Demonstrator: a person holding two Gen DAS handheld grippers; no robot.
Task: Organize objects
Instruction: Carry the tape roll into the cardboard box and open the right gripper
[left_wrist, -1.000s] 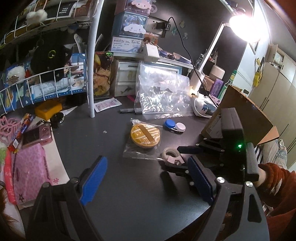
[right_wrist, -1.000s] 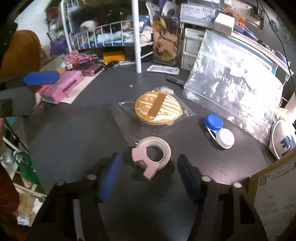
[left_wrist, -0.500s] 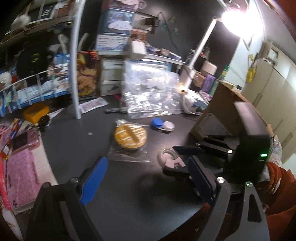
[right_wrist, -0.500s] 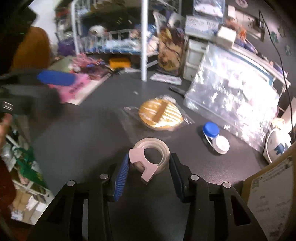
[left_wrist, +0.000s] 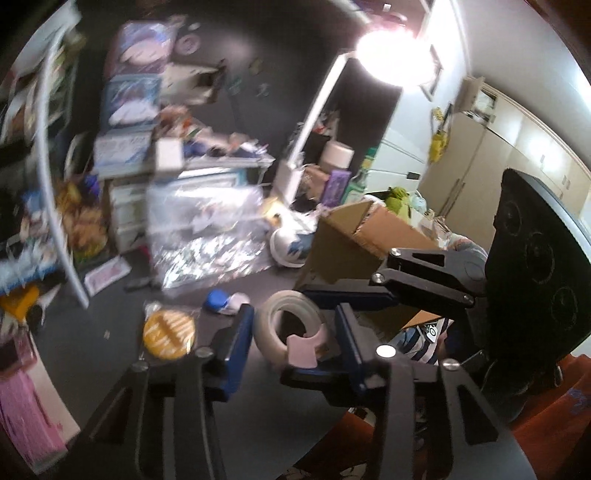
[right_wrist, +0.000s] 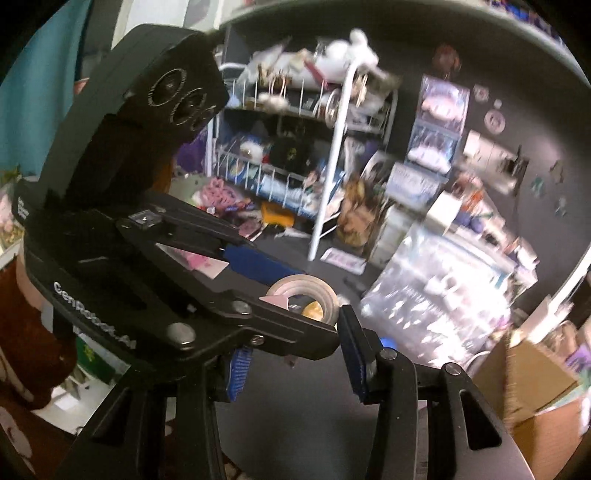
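We had the tape roll (left_wrist: 267, 328), with its pink cutter clip, up off the dark desk (left_wrist: 92, 347) and caught between both tools at once, which we read as a hand-over in mid-air. The right gripper (right_wrist: 295, 332) came in crosswise and was clamped on the roll, one finger over the ring and the other under the clip. That hold left the roll's two flanks free for the other tool. The left gripper (left_wrist: 293, 314) had its blue pads (left_wrist: 240, 343) drawn in on those flanks, just beside the ring. Through the blur we could not tell whether they were pressing on it or only bracketing it (the gap on the near side looked hair-thin).

The cellophane-wrapped yellow disc (left_wrist: 169, 334) and the blue-and-white lens case (left_wrist: 225, 301) lay flat on the desk beyond the roll, well clear of both tools. The open cardboard box (left_wrist: 369, 236) stood near on the right, and we judged it a likely home for the roll. The right tool's grip ought not to loosen before the left one was surely bearing on the ring.
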